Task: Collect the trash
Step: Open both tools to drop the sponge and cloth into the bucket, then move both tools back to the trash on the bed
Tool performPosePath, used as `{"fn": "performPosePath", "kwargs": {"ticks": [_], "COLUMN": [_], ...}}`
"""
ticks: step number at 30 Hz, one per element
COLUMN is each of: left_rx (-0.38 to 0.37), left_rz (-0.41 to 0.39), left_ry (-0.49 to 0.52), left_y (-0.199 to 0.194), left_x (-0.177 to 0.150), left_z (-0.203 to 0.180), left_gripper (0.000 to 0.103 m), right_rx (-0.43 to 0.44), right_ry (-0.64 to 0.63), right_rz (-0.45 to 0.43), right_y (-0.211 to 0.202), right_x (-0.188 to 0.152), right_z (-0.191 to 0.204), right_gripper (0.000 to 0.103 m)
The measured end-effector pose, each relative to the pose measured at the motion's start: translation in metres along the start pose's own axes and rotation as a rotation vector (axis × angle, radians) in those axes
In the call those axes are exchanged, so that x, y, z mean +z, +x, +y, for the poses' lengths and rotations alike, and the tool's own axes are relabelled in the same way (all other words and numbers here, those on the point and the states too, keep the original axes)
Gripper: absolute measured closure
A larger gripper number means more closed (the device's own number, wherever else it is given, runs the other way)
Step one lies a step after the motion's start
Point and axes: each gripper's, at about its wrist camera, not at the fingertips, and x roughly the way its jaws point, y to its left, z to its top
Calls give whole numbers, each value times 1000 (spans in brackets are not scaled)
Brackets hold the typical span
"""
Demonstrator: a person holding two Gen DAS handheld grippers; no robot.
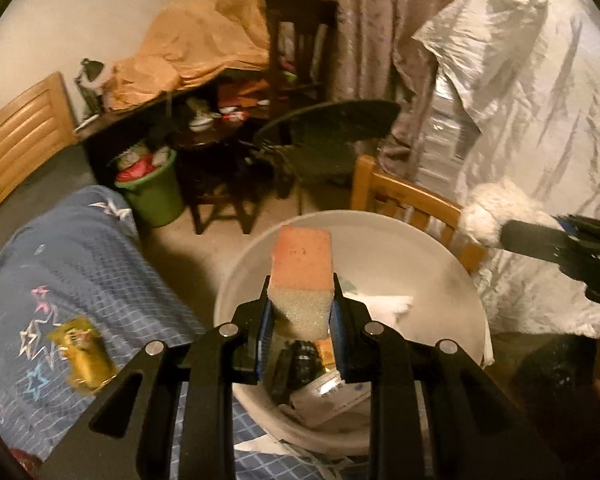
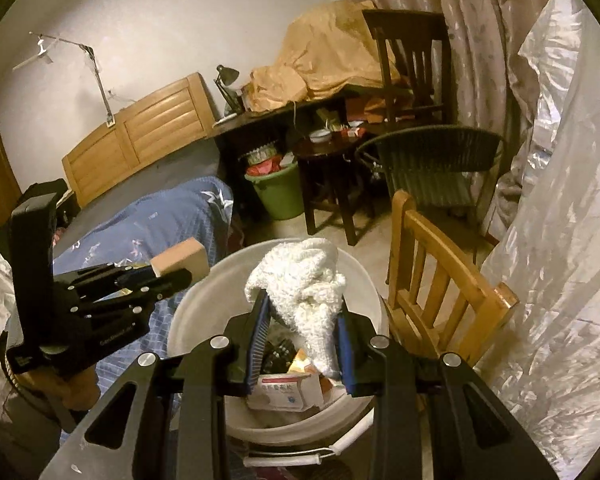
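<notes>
Both over the white bucket [image 1: 236, 280], straight below the fingers: left gripper [image 1: 302, 312] clamped on sponge [image 1: 303, 268], right gripper [image 2: 302, 320] pinching white cloth [image 2: 300, 276] (just release).

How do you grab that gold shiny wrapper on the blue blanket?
Probably from straight above, pinching the gold wrapper across its narrow middle. It lies flat and crinkled on the soft blanket, so there is no edge to slide under. Both grippers are full now.

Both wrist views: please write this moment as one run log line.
left gripper: shut on sponge, above white bucket | right gripper: shut on white cloth, above bucket | gold wrapper: on bed
</notes>
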Motion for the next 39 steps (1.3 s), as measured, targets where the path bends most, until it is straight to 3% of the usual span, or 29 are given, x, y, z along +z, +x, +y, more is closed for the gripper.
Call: {"fn": "performPosePath", "kwargs": {"ticks": [6, 11, 12, 13, 14, 25, 28, 32, 34, 39], "left_rx": [-51, -51, -37, -16, 0, 28, 69, 165, 211, 274], "left_rz": [12, -3, -4, 0, -7, -54, -75, -150, -171, -177], "left_ry": [3, 5, -2, -20, -37, -64, -68, -142, -179, -230], "left_y": [13, 20, 21, 22, 22, 6, -4, -35, -52, -101], "left_x": [0, 3, 3, 4, 5, 7, 1, -12, -20, -47], "left_z": [0, 2, 5, 9, 13, 23, 27, 46, 58, 95], "left_gripper": [80, 78, 72, 52, 44, 44, 44, 39, 36, 32], "right_rx": [-1, 13, 10, 8, 12, 10, -1, -11, -20, 0], "right_ry": [8, -12, -20, -20, -19, -20, -17, -29, -38, -84], "right_rz": [18, 30, 31, 31, 31, 9, -13, -83, -160, -318], "right_y": [16, 30, 35, 39, 40, 40, 33, 17, 2, -27], "right_x": [-1, 5, 7, 8, 8, 7, 4, -3, -11, -34], "right_z": [-5, -1, -1, 0, 1, 10, 16, 32, 45, 93], "right_gripper": [71, 69, 64, 61, 58, 58, 58, 58, 58, 58]}}
